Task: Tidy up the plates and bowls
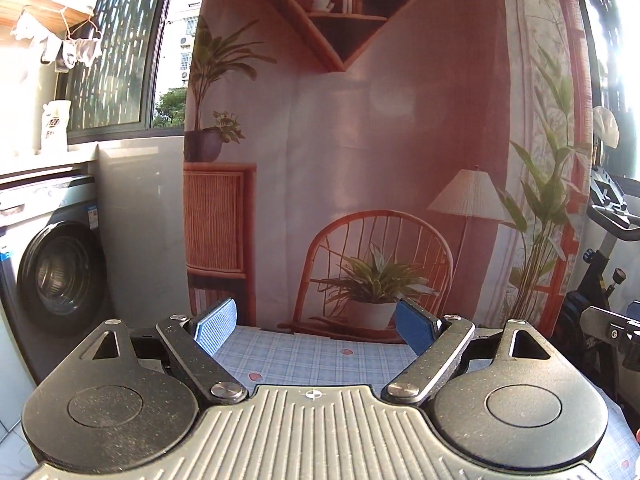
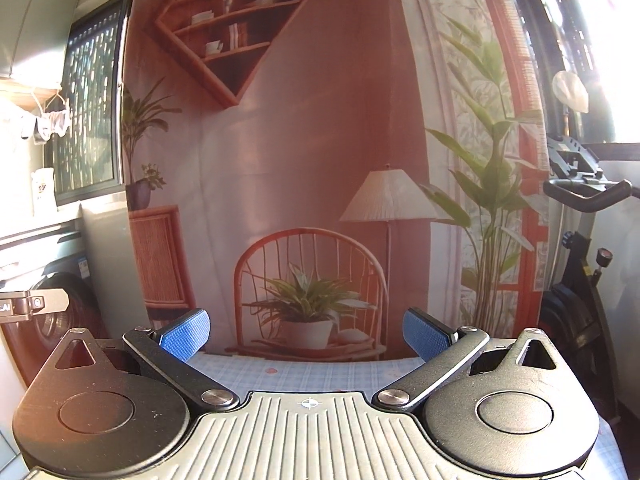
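Above the far end of the pale blue checked tablecloth (image 1: 316, 354), I am holding my left gripper (image 1: 316, 326) with its blue ribbed pads (image 1: 216, 326) spread wide and nothing between them, and my right gripper (image 2: 306, 334) is standing just as wide and just as empty over the same cloth (image 2: 304, 372). I am seeing no plates or bowls in either view, so I cannot tell where they are lying. Both grippers are pointing at a printed fabric backdrop (image 1: 360, 120) showing a rattan chair, a potted plant, a pleated lamp and a corner shelf. To its left a grey front-loading washing machine (image 1: 52, 268) is standing under a dark-framed window (image 1: 120, 48), with laundry hanging on a hanger. To the right a black exercise bike (image 2: 580, 248) is standing in strong sunlight. At the left edge of the right view, part of my other gripper is showing.
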The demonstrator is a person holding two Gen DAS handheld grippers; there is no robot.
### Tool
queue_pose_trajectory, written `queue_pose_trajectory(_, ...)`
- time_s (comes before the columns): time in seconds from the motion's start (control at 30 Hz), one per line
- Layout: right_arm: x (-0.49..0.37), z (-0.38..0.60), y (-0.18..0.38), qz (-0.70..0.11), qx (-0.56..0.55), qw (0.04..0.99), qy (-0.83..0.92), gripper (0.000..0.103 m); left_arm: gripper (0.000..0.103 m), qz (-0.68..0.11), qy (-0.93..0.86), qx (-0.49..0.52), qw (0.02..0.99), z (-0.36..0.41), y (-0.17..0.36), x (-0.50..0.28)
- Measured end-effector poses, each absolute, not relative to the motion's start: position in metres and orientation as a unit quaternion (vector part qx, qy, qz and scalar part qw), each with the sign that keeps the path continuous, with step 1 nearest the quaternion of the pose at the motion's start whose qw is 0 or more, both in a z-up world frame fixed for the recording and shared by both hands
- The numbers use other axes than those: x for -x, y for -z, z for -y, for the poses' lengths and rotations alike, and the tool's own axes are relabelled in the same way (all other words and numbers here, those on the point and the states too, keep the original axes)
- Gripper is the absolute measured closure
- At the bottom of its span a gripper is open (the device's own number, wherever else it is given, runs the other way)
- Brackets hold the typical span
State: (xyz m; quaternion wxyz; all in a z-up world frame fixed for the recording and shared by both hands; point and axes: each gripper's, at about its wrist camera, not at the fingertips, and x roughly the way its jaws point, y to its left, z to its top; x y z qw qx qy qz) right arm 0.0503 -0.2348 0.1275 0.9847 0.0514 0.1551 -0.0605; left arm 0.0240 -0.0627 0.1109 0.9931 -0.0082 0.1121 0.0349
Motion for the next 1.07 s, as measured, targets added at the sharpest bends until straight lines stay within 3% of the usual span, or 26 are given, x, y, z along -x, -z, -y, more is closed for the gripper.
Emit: queue_pose_trajectory(1.07, -0.043, 0.243, -0.128, -0.162, -0.062, 0.983, 0.068, 0.0, 0.015, -0.121, -0.027, 0.0, 0.992, 0.057, -0.108, -0.016)
